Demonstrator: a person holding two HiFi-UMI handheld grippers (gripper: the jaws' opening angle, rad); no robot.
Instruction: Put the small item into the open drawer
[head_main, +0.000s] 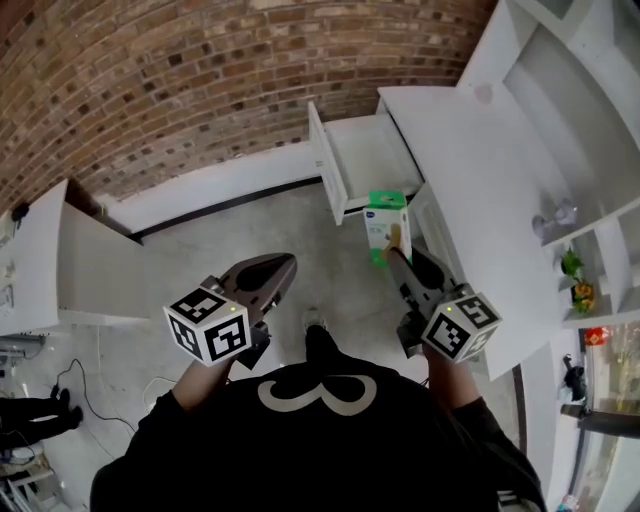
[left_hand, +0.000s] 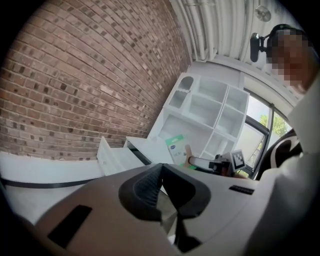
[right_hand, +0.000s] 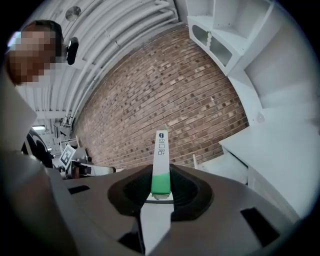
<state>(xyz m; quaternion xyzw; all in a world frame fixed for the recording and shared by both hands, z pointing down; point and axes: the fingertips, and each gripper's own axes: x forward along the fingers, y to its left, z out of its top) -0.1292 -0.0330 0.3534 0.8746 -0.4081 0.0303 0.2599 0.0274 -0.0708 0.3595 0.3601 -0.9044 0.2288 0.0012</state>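
The right gripper (head_main: 396, 258) has its jaws clamped on the green lower end of a small green-and-white carton (head_main: 387, 224). It is held upright and thin-side-on, so the narrow box sits flat between the pads. The carton hangs in the air just short of the open drawer (head_main: 368, 158), which stands pulled out of the white desk (head_main: 470, 140). The left gripper (head_main: 268, 272) hovers beside it, jaws together on nothing, apparently kept clear of the path. The carton looks set for a carry over the drawer front.

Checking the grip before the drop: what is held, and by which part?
The right gripper pinches the green-and-white box by its green near end. The left gripper is shut, holding nothing.
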